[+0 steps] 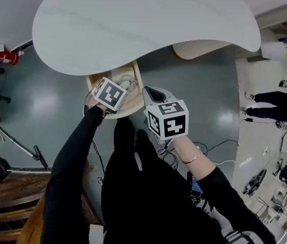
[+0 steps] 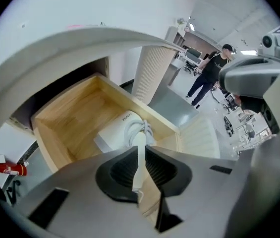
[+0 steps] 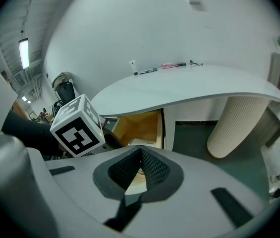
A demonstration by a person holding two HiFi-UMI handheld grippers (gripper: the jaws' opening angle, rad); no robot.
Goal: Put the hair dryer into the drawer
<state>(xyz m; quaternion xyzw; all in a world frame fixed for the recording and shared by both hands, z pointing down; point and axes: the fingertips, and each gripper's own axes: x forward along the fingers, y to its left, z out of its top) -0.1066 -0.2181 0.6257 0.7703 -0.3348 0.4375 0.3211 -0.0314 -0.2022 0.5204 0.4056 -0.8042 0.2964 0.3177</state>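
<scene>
The white hair dryer [image 1: 127,83] lies inside the open wooden drawer [image 1: 133,104] under the white tabletop [image 1: 133,24], its cord coiled on top. In the left gripper view the dryer [image 2: 120,128] rests on the floor of the drawer [image 2: 55,133]. My left gripper [image 2: 140,150] hangs above it, its jaws a narrow gap apart, and a white strip of the cord shows through that gap. From the head view the left gripper [image 1: 119,89] is over the drawer. My right gripper [image 1: 152,93] stays just right of the drawer. Its jaws [image 3: 140,150] meet at the tips and hold nothing.
A ribbed cream pedestal [image 1: 196,49] carries the table, to the right of the drawer. A red fire extinguisher [image 1: 3,57] lies on the floor at the left. Wooden furniture [image 1: 6,197] fills the lower left. Cables [image 1: 214,151] trail on the floor, and people [image 1: 275,105] stand at the far right.
</scene>
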